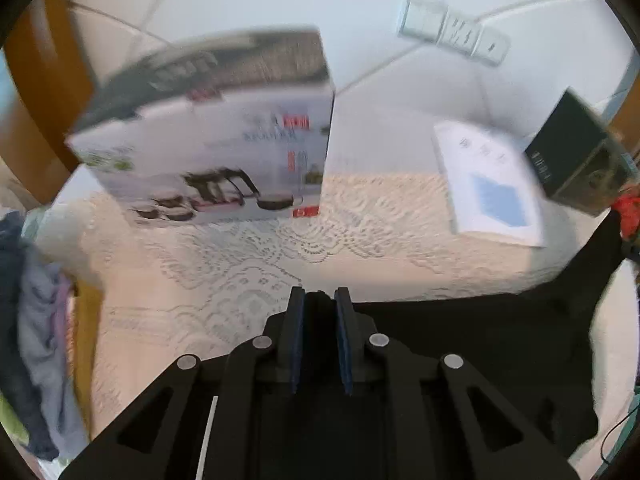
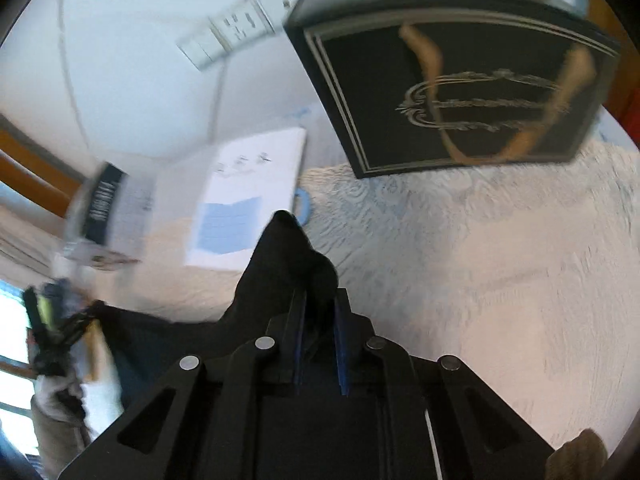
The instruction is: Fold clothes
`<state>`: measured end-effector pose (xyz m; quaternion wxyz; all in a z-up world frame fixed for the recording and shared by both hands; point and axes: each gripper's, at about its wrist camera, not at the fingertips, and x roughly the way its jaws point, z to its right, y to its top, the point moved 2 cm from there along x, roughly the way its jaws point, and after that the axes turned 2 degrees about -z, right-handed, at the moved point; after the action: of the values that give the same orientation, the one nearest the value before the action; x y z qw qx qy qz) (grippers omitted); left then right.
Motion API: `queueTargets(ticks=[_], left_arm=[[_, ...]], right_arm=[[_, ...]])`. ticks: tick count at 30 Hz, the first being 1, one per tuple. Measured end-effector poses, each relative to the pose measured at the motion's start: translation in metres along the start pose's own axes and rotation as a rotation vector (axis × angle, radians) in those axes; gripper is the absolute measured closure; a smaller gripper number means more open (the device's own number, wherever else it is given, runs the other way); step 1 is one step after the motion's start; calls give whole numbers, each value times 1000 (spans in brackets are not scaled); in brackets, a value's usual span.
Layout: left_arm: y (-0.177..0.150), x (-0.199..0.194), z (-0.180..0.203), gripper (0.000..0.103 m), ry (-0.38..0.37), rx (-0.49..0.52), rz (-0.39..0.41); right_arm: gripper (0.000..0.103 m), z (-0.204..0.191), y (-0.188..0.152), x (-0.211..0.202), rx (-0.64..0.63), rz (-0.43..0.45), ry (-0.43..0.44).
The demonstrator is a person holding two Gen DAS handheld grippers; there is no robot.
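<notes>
The black garment (image 1: 460, 332) stretches between both grippers above the lace-covered desk (image 1: 248, 256). The left gripper (image 1: 320, 300) is clenched on its edge; the right gripper (image 2: 320, 300) grasps a bunched peak of it (image 2: 288, 256). A cookware box (image 1: 216, 132), a white box (image 1: 488, 188) and a black gift box (image 2: 460, 92) stand at the back. Other clothes (image 1: 36, 320) hang at the left.

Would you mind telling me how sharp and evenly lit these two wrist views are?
Left wrist view: the cookware box and lace tablecloth are smeared by motion blur, while the left tool stays crisp. Right wrist view: the black box is streaked, the window at the left edge is overexposed, and the right tool is sharp.
</notes>
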<state>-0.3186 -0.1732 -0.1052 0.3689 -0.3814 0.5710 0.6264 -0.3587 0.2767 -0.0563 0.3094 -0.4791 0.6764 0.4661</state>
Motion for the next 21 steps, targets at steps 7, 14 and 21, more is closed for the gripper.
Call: queueTargets(ticks=[7, 14, 21], left_arm=[[-19, -18, 13, 89, 28, 31, 9], [-33, 11, 9, 89, 60, 10, -68], [-39, 28, 0, 89, 39, -14, -93]], right_arm=[[91, 18, -44, -31, 98, -18, 77], [76, 25, -50, 2, 128, -55, 61], [56, 27, -8, 52, 138, -54, -6]])
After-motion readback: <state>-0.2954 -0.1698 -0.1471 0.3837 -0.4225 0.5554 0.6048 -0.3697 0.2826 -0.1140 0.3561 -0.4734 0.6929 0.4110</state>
